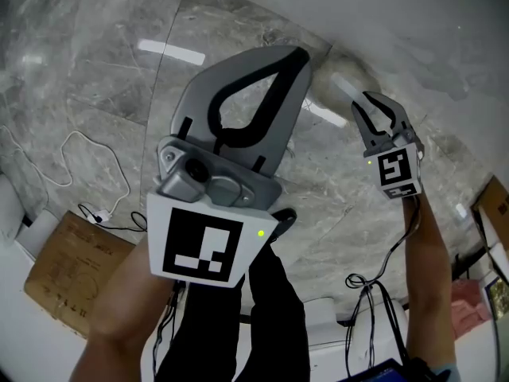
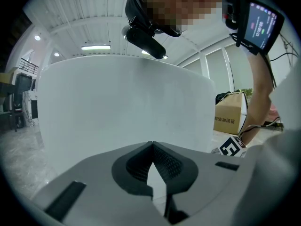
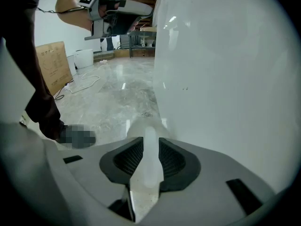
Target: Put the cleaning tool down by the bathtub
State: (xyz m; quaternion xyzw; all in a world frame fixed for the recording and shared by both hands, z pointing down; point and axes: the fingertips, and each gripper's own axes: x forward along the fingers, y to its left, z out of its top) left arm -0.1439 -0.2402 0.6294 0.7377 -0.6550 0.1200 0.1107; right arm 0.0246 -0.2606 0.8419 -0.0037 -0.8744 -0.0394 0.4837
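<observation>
Left gripper (image 1: 296, 54): closest to the lens, filling the middle of the head view with its marker cube turned to the camera. Its jaws are together, tips touching, with nothing between them. Its own view faces a plain white wall of the tub.
Cable (image 1: 74, 134): thin and white, lying in loose loops on the floor at the far left.
Cardboard (image 1: 71, 265): a brown sheet or flattened box on the floor, lower left, just below the cable.
Floor (image 1: 95, 70): glossy grey marble with pale veins, reflecting strip lights.
Cleaning tool (image 3: 150, 159): its translucent white handle stands between the right jaws. Its broader end points down to the floor at the foot of the bathtub wall, just beside the tub. Whether that end touches the floor cannot be told.
Right gripper (image 1: 375, 108): well to the right of the left one, angled down toward the tub's base. Its jaws are clamped on the handle, pads against both sides with no gap showing.
Bathtub (image 3: 225, 79): white, with a smooth curved wall, taking up the right of the right gripper view.
</observation>
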